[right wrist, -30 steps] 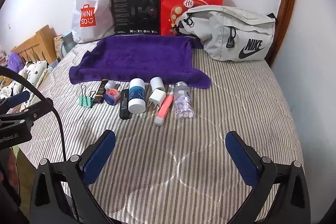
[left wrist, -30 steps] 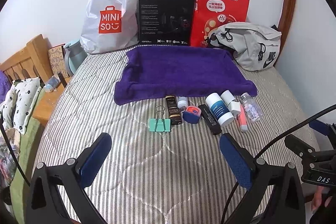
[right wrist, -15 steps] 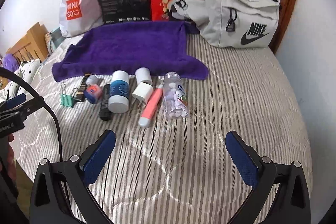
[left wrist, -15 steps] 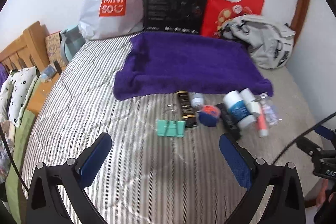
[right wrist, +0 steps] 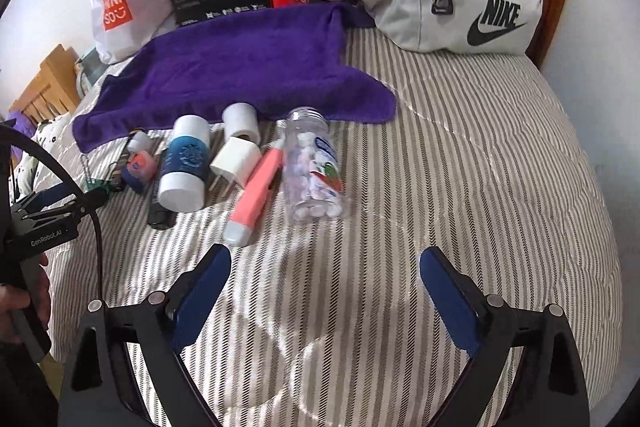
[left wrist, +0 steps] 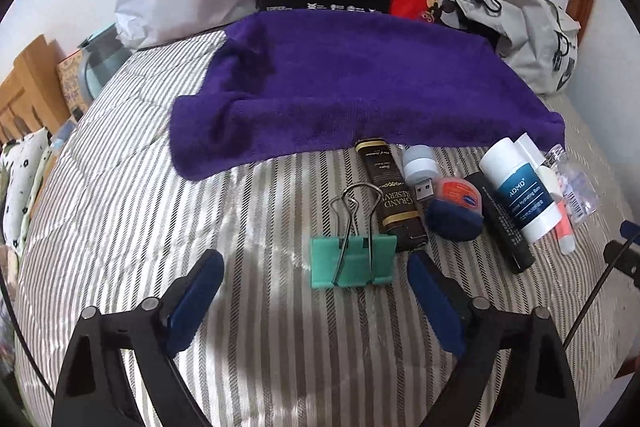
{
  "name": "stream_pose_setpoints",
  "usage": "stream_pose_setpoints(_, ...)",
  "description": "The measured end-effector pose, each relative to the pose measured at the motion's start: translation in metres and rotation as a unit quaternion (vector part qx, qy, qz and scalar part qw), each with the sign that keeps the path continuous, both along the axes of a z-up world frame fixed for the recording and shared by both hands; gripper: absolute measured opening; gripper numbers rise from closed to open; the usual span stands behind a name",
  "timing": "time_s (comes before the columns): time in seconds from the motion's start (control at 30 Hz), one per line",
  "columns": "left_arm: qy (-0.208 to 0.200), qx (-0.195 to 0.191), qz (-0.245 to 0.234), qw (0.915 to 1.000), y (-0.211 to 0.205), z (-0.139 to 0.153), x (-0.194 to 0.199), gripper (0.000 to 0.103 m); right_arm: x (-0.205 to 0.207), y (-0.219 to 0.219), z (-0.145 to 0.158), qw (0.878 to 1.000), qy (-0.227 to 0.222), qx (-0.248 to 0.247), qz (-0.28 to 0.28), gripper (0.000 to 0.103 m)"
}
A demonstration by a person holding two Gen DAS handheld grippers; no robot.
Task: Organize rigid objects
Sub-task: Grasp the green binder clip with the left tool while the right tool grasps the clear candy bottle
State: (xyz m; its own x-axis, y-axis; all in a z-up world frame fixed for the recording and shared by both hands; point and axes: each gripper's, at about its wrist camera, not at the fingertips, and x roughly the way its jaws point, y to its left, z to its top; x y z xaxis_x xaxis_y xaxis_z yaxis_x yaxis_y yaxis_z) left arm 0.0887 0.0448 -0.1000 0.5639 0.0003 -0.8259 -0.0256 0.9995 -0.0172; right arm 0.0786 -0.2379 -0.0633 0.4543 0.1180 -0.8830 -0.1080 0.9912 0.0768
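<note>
Left wrist view: your left gripper, jaws released, frames the mint-green metal binder clip at centre; straddle its body, not the wire handles. Right gripper jaws released too.

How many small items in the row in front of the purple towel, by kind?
Green binder clip: 1
Dark rectangular bars: 2, gold-lettered, plain black
Small white USB gadget: 1
Round blue-and-orange tin: 1
White-and-blue tube: 1
White chargers: 2
Pink pen: 1
Clear tablet bottle: 1
Total: 10
</note>
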Motion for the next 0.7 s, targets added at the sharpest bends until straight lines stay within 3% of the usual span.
stream_pose_setpoints(0.43, -0.017, 0.011, -0.037, 0.9991, -0.007, -0.004, -0.003, 0.061, 0.021, -0.013, -0.01, 1.0, 0.015, -0.014, -0.013, 0.095)
stream_pose_setpoints(0.57, -0.019, 0.006, -0.038, 0.9991, -0.003, -0.002, -0.006, 0.04, 0.027, -0.016, -0.007, 1.0, 0.012, -0.01, -0.011, 0.095)
stream_pose_setpoints(0.7, -0.018, -0.009, -0.031, 0.9993, 0.007, -0.001, -0.011, 0.04, 0.039, -0.01, -0.003, 1.0, 0.003, 0.004, 0.002, 0.093)
